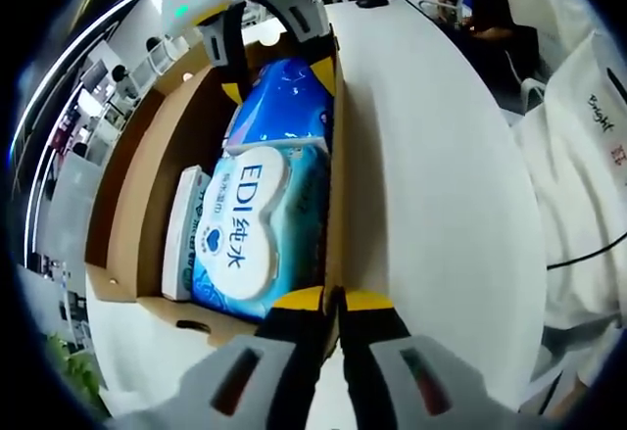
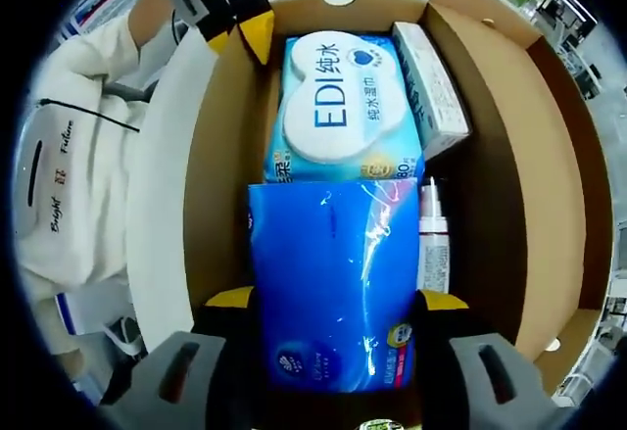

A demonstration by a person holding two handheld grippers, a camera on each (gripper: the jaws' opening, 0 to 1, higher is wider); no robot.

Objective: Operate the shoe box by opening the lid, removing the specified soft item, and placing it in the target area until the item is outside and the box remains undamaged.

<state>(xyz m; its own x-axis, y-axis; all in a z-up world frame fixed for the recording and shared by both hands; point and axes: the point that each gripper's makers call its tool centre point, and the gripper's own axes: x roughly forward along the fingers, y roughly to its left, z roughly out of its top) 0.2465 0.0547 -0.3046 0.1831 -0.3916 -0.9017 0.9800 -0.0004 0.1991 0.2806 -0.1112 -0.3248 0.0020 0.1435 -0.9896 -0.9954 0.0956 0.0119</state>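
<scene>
The brown cardboard shoe box (image 1: 147,185) lies open on a white table, its lid (image 2: 563,156) folded out to the side. Inside lies a shiny blue soft pack (image 2: 333,273), also seen as the blue pack (image 1: 284,107) at the box's far end. My right gripper (image 2: 338,303) has a yellow-tipped jaw pressed on each side of that pack. From the other side the right gripper (image 1: 279,77) reaches down over it. My left gripper (image 1: 333,301) is shut on the top edge of the box's side wall (image 1: 335,175); the left gripper (image 2: 250,33) shows at that wall's end.
A wipes pack (image 2: 338,107) with a white "EDI" lid lies beside the blue pack. A small white carton (image 2: 431,87) and a white tube (image 2: 433,234) sit along the lid side. The white table (image 1: 441,215) stretches beside the box. A person in white (image 2: 69,185) stands close.
</scene>
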